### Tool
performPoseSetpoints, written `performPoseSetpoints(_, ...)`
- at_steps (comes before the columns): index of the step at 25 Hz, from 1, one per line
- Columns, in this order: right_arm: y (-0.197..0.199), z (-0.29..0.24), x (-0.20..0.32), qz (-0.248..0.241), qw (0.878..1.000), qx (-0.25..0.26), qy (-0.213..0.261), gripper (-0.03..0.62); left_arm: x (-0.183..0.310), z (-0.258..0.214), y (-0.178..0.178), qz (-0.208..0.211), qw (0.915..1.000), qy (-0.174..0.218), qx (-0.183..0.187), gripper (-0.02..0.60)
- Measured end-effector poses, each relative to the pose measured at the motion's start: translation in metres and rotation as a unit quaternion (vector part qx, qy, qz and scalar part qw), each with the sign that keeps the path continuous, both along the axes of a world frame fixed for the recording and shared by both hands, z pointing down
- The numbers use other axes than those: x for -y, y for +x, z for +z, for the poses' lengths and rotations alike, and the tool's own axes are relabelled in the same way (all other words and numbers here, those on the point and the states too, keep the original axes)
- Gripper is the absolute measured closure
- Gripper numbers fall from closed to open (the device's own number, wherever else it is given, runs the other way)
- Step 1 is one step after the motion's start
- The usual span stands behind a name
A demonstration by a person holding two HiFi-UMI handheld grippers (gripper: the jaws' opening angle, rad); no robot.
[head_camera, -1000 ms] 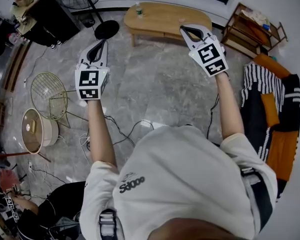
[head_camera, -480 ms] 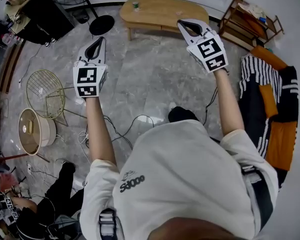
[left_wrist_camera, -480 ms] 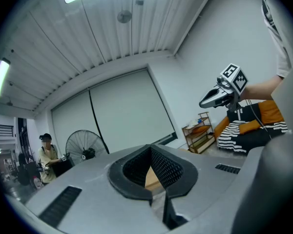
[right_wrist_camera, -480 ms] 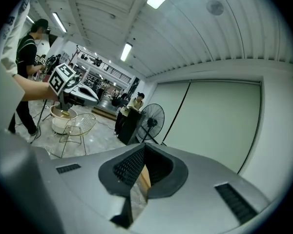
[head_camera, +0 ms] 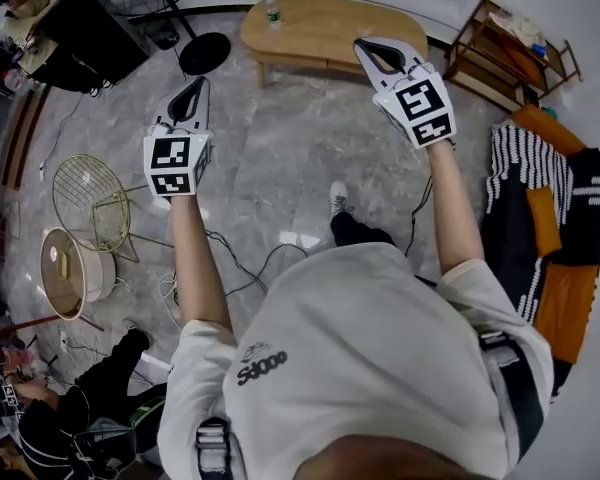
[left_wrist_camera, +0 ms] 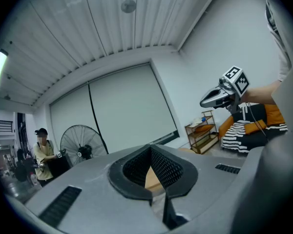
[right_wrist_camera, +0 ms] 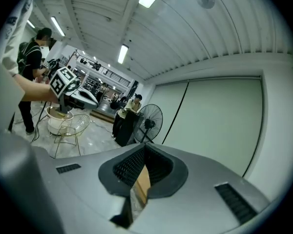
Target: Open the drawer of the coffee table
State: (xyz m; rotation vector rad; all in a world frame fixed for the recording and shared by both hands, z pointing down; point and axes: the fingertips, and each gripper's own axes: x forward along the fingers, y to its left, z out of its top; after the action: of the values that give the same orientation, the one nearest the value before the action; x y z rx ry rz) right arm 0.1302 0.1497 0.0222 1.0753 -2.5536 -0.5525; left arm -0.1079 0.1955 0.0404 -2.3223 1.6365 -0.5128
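The oval wooden coffee table (head_camera: 330, 30) stands at the far side of the marble floor, and I cannot make out its drawer from here. My left gripper (head_camera: 194, 84) is held in the air over the floor, short of the table and to its left, shut and empty. My right gripper (head_camera: 366, 48) is also shut and empty, its tips over the table's near edge in the head view. In the left gripper view the shut jaws (left_wrist_camera: 151, 150) frame a sliver of the wooden table (left_wrist_camera: 153, 180), and the right gripper (left_wrist_camera: 219, 97) shows beyond. The right gripper view shows its own shut jaws (right_wrist_camera: 144, 149).
A bottle (head_camera: 273, 13) stands on the table's left end. A wooden shelf (head_camera: 510, 53) and a sofa with a striped blanket (head_camera: 540, 198) are at the right. A fan base (head_camera: 208, 53), wire chair (head_camera: 90, 203), round basket (head_camera: 70, 273) and floor cables (head_camera: 245, 258) lie left.
The person has stepped forward, and a shoe now shows on the floor ahead. Both shut grippers have been carried along towards the table.
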Motion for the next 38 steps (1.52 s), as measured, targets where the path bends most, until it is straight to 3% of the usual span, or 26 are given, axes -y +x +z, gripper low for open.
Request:
performPoseSetpoints(14,0.036,-0.006,0.225,-0.023,1.0,-0.011,-0.009,0.589,0.219,0.001,0.026,-0.03,0.9993,-0.024,0.004,0.565)
performPoseSetpoints(18,0.047,-0.002,0.275,-0.023,0.999,-0.016,-0.016,0.589,0.264,-0.004,0.035,-0.052,0.9974,-0.007,0.05,0.566)
performPoseSetpoints(20,0.048,0.003,0.293,-0.024,0.999,-0.021,-0.024,0.589,0.279,-0.008,0.039,-0.06,0.9963,0.005,0.061,0.566)
performPoseSetpoints(27,0.042,0.015,0.332,-0.027,0.999,-0.031,-0.036,0.589,0.321,-0.001,0.034,-0.055,0.9982,-0.019,0.012,0.565)
performPoseSetpoints(32,0.032,0.025,0.36,-0.017,0.998,-0.034,-0.044,0.589,0.354,0.013,0.014,-0.051,0.9983,-0.027,0.012,0.565)
performPoseSetpoints(38,-0.001,0.03,0.409,0.011,0.998,-0.035,-0.042,0.589,0.424,0.033,-0.024,-0.018,0.9988,-0.044,0.008,0.565)
